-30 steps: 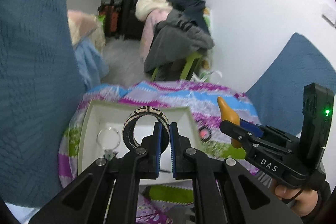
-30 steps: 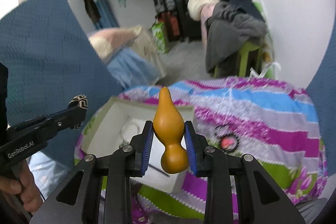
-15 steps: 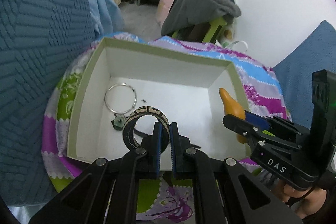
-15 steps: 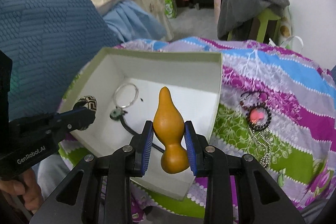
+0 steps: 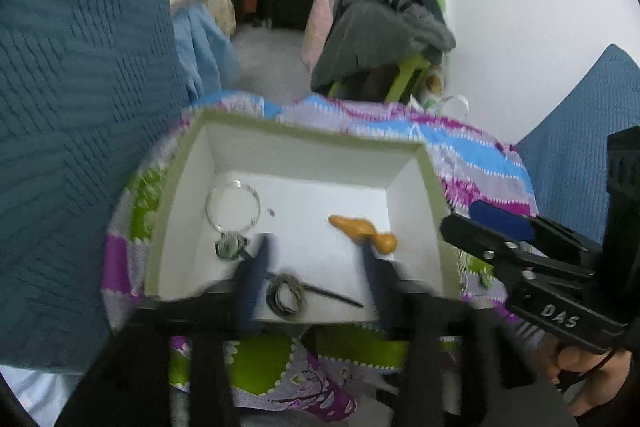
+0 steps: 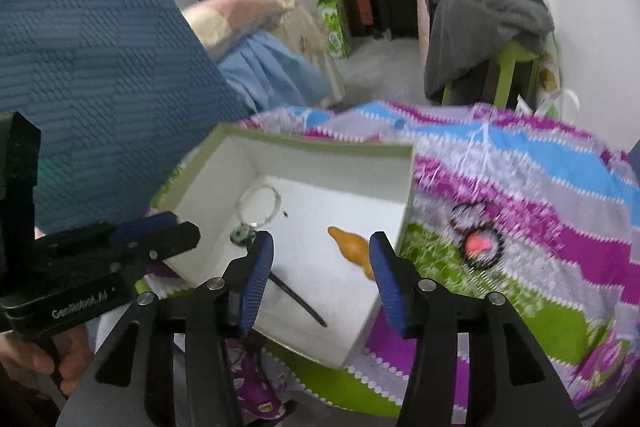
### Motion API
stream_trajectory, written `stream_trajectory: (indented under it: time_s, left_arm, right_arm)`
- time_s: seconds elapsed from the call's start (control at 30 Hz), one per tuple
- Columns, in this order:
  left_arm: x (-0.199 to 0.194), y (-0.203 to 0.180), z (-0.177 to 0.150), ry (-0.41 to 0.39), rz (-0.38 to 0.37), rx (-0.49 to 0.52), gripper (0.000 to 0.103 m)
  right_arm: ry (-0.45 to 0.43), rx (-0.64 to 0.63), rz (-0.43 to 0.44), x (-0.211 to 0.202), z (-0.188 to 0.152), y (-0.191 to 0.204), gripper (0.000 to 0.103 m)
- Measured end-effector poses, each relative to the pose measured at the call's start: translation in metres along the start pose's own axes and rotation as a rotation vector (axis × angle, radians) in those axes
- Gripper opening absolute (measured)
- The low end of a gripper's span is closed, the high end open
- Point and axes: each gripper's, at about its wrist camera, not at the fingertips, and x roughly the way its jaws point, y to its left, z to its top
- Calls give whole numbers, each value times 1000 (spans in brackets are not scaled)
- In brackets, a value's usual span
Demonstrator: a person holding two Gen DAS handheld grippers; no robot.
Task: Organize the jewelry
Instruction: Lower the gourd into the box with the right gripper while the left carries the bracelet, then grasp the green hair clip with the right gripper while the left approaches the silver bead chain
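Woven bangle [image 5: 285, 294] and gourd pendant [image 5: 363, 233] dropped into box [image 5: 296, 138], jaws spread.

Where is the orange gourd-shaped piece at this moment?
The orange gourd-shaped piece lies on the floor of the white box, on its right side, near the right wall; the silver ring is to its left, and both grippers are open.

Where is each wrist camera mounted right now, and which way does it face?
Left wrist: on the left gripper, looking down into the white box; its own blurred fingers and the right gripper show.
Right wrist: on the right gripper, facing the box from its right; the left gripper and a hand show.
Shared: the box, orange gourd, silver ring.
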Motion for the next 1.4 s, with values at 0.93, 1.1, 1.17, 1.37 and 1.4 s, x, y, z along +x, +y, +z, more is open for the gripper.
stream_trajectory:
  time_s: [0.93,1.1,1.17,1.37,1.4]
  left_arm:
    - [-25,-163,-11,-132,-182,52,60]
    - [10,-187,-29,-56,-238,42,49]
    - [25,-196,-35,-24,-256,39,46]
    - [70,-208,-49,51,-249,57,45]
    - [75,-208,-51,55,-244,58,45]
  right_arm:
    - [-227,30,-144,-134,-48,-119,41]
    - [-145,63,-136,-108,-83,-143,34]
    - [-107,79,-133,-93,-97,-154,33]
    - [-32,136,-70,-57,-120,-179,30]
    - [-11,147,-50,-47,-122,-184,30]
